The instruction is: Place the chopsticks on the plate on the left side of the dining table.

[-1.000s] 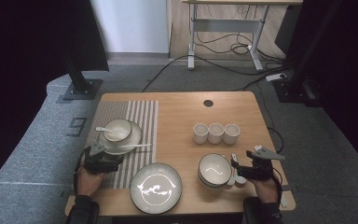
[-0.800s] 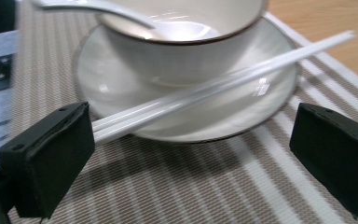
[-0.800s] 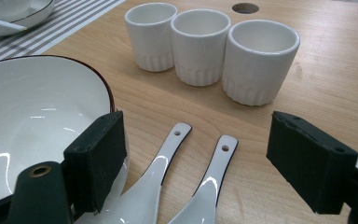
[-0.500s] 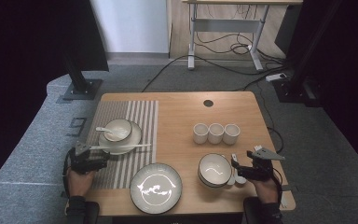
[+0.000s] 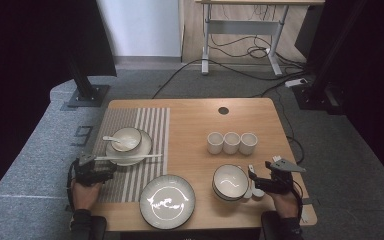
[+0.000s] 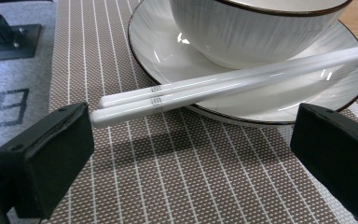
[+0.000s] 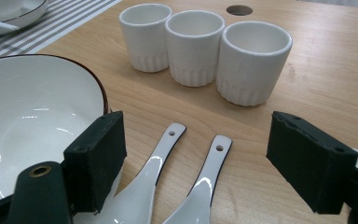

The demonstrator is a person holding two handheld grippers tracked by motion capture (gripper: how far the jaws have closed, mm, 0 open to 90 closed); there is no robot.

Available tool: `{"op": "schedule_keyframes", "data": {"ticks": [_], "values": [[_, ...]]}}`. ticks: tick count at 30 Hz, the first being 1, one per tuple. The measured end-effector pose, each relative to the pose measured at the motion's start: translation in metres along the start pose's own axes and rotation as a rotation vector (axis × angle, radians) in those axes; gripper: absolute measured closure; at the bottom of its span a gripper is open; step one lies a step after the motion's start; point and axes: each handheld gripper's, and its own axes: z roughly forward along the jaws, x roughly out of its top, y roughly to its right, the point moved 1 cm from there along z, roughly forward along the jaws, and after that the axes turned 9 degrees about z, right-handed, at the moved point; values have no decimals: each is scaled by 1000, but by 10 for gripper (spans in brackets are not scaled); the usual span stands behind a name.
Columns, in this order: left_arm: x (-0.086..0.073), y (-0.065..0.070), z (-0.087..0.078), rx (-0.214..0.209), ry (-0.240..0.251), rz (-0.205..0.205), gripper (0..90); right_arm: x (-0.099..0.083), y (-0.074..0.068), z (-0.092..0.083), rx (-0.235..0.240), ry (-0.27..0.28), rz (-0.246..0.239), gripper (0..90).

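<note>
Two glossy white chopsticks rest side by side across the rim of the white ribbed saucer, their near tips just ahead of your left gripper, whose fingers stand wide apart over the brown striped placemat. Your right gripper hangs wide open over two white ceramic spoons beside the dark-rimmed white bowl.

My high view looks forward and down over the whole table. My left gripper view sits close to the chopsticks at twelve o'clock; both views share them.
</note>
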Motion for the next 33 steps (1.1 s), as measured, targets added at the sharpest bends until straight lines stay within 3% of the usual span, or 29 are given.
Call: {"op": "schedule_keyframes", "data": {"ticks": [8, 33], "values": [[-1, -2, 1, -5, -1, -14, 0, -1, 1, 0, -5, -2, 1, 195], [0, 0, 4, -21, -14, 2, 0, -1, 1, 1, -2, -10, 1, 195]]}}
